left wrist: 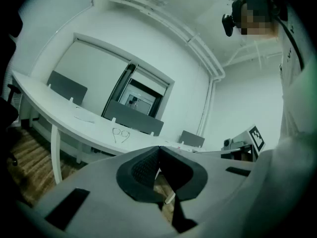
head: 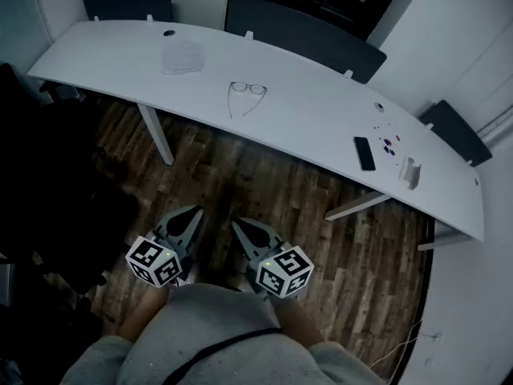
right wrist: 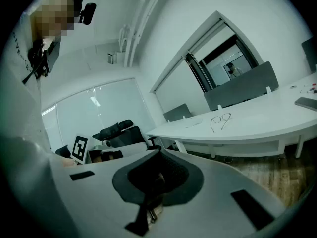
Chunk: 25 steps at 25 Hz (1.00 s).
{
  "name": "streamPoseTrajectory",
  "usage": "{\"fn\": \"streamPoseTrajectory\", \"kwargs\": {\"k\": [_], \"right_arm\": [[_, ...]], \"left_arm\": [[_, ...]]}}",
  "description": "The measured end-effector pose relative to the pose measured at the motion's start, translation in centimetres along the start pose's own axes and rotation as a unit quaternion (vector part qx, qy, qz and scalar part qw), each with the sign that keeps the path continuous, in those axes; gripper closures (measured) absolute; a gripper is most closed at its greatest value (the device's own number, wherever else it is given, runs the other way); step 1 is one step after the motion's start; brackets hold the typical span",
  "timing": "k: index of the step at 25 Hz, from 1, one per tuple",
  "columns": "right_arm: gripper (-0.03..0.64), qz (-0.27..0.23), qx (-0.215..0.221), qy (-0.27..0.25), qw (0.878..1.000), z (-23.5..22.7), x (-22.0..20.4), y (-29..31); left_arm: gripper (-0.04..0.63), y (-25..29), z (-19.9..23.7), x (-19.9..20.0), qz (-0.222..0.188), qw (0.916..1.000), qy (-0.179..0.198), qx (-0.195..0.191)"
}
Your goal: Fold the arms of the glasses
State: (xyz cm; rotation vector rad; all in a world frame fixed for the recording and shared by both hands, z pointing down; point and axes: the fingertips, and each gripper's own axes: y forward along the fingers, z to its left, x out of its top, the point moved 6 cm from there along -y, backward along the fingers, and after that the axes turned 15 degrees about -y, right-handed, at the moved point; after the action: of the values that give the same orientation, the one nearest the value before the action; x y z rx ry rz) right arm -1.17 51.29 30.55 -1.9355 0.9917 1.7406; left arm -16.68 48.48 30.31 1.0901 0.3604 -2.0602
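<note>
Nearest, at the bottom of the head view: a grey top. Just beyond it, side by side, the left hand-held gripper and the right hand-held gripper, marker cubes toward the person, tips toward the surface. Both well short of the surface's near edge, above wood floor.

Seen along the left hand-held gripper: jaws closed tip to tip, nothing between. Same along the right hand-held gripper: shut, empty.

On the surface, near its middle: glasses, alone, arms unfolded and trailing toward the near edge, lenses toward the far edge. Visible small in both gripper views too, well apart from either gripper.

Toward the surface's left end, a white pad. Toward its right end, a dark phone lying flat, and near it a small white stand. Behind the surface's far edge, dark chairs.
</note>
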Motion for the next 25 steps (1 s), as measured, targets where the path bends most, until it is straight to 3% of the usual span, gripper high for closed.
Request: {"fn": "streamPoseTrajectory", "kwargs": {"k": [15,20,25], "right_arm": [[0.598,0.02,-0.01,0.008,1.0,-0.3,-1.3,0.6],[0.598,-0.003,-0.016,0.018,1.0,-0.9,-1.4,0.0],[0.598,-0.023,-0.024,-0.01,0.999,-1.6,-1.4,-0.7]], "left_arm": [[0.58,0.0,1.0,-1.0,0.015,0.9998,-0.013,0.004],[0.58,0.3,0.9,-1.4,0.01,0.9999,-0.006,0.008],[0.58,0.7,0.5,-1.4,-0.015,0.9997,0.011,0.013]]}}
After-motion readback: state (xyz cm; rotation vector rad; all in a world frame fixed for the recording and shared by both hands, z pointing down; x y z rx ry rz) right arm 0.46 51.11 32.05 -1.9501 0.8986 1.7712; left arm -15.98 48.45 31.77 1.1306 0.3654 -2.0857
